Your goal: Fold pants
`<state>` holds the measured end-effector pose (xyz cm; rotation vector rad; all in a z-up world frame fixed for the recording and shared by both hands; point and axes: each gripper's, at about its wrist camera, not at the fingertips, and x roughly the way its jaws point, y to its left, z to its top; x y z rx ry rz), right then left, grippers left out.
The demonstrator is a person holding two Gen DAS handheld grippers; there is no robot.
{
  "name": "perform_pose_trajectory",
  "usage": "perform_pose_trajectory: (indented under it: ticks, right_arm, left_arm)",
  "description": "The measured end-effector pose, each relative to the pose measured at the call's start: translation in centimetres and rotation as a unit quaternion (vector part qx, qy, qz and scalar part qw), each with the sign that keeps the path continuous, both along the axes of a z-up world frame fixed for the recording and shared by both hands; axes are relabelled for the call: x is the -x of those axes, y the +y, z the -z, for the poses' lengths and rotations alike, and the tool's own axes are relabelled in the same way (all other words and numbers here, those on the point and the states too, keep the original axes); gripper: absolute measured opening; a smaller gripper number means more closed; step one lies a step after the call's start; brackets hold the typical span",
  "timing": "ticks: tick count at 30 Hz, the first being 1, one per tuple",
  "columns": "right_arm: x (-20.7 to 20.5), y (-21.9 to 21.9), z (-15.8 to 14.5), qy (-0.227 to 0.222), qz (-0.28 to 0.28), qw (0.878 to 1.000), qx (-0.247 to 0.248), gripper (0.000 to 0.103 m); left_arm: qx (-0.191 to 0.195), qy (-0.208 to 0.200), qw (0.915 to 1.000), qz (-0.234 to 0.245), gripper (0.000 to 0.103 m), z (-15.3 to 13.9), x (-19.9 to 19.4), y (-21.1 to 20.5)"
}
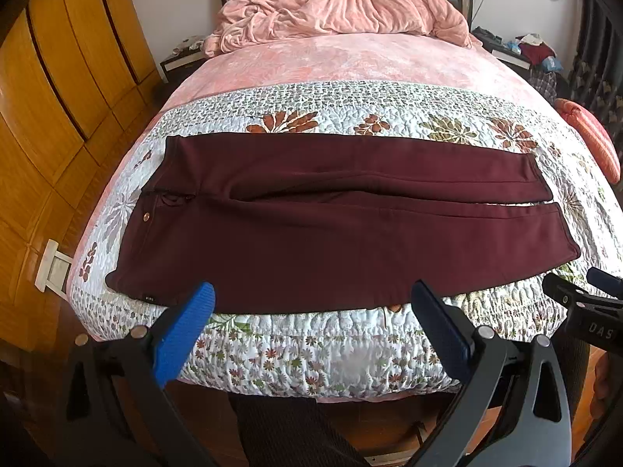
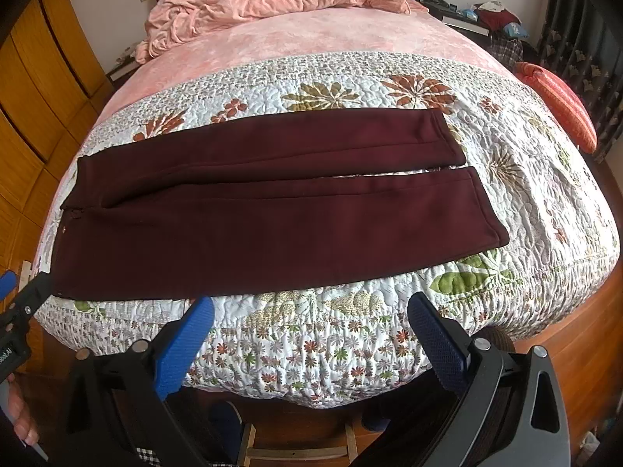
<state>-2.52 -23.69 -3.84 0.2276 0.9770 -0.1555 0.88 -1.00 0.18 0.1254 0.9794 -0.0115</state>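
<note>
Now dark maroon fabric pants [image 1: 335, 218] lie flat across the floral quilted bed cover [image 1: 447, 128].
Left gripper [image 1: 313, 303] and right gripper [image 2: 311, 313] hover spread wide, empty, near its front edge.

1. The bed [image 1: 350, 62] wears a pink cover, with a floral quilt [image 1: 311, 350] spread over its foot end.
2. Maroon pants [image 1: 311, 233] lie flat across the quilt near the foot edge, waist toward the left side.
3. A crumpled pink blanket [image 1: 342, 4] is heaped against the headboard.
</note>
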Motion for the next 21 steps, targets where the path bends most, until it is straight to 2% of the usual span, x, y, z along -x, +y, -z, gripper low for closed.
perform_pose_trajectory:
  ticks: [21]
  right_arm:
    - [-0.23, -0.02, 0.32, 0.002, 0.0, 1.0, 0.001, 0.099]
  left_arm:
    - [-0.001, 0.001, 1.0, 0.0, 0.1, 0.06, -0.16, -0.09]
